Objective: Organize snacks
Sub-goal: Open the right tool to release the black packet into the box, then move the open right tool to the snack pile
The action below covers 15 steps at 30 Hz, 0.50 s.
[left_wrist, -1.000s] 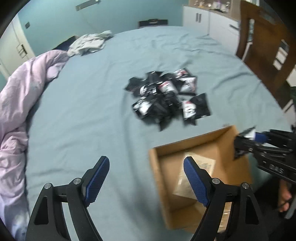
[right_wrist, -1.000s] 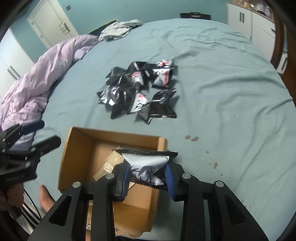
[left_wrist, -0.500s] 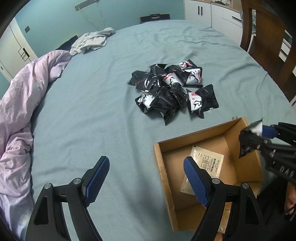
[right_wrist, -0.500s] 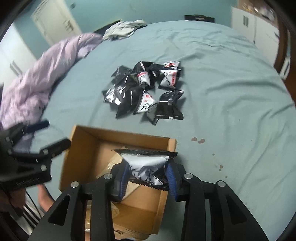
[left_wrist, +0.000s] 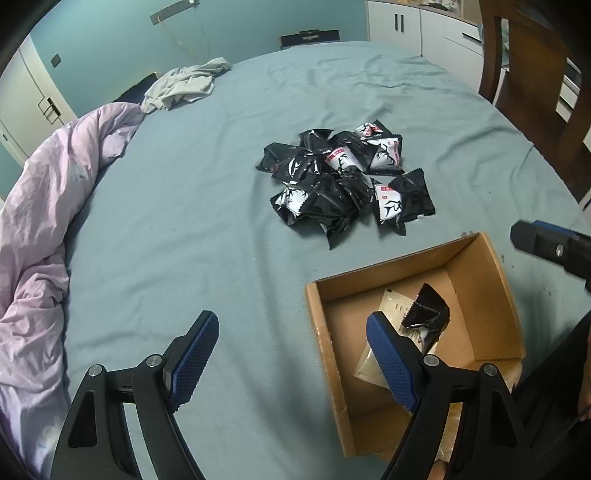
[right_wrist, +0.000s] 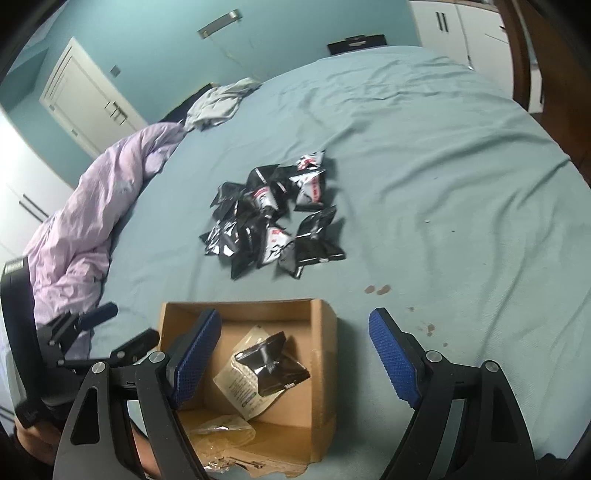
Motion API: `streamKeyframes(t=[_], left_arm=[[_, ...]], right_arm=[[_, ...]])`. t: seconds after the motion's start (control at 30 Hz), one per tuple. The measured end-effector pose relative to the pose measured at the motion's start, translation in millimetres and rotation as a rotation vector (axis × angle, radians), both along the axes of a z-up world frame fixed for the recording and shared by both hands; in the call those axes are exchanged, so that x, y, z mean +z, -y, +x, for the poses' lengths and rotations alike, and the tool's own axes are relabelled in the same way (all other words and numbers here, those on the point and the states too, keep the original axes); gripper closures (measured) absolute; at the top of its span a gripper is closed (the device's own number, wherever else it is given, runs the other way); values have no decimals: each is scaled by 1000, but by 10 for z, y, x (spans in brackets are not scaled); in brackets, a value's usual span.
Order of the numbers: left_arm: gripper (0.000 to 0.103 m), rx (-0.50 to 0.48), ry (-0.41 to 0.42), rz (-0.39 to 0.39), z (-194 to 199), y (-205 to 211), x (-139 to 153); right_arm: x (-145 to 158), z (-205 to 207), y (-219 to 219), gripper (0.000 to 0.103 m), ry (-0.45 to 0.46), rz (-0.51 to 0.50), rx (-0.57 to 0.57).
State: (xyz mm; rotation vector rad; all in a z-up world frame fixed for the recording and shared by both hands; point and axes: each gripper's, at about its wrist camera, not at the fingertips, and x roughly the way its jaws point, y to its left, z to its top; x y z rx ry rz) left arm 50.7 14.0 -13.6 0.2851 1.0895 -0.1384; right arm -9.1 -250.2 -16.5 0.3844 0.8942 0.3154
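Covering bed, teal sheet (left_wrist: 207, 206), lilac duvet (left_wrist: 44, 206), teal walls (right_wrist: 155, 33)

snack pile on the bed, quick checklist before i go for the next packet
1. Right gripper free: ok, jaws spread wide with nothing between them.
2. Left gripper free: ok, jaws wide open, empty.
3. Dropped packet inside the cardboard box: ok, it lies on a pale sachet on the box floor.
4. Snack pile in view and unobstructed: ok, black packets heaped on the blue sheet beyond the box.
5. Easy single pick: ok, one packet lies at the near right edge of the pile, mostly apart from the rest.
6. Room left in the box: ok, much of the floor shows bare.
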Motion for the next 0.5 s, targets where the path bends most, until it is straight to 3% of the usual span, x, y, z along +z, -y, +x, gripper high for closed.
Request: streamKeyframes(t=[0.23,0.5], left_arm=[[20,-6,-2,-3,-13,26,3],[20,-23,5,-12,-26,84,38]], right_arm=[[-6,111,68,21,-40,26,-2],[156,216,-74,21,26,-156,16]])
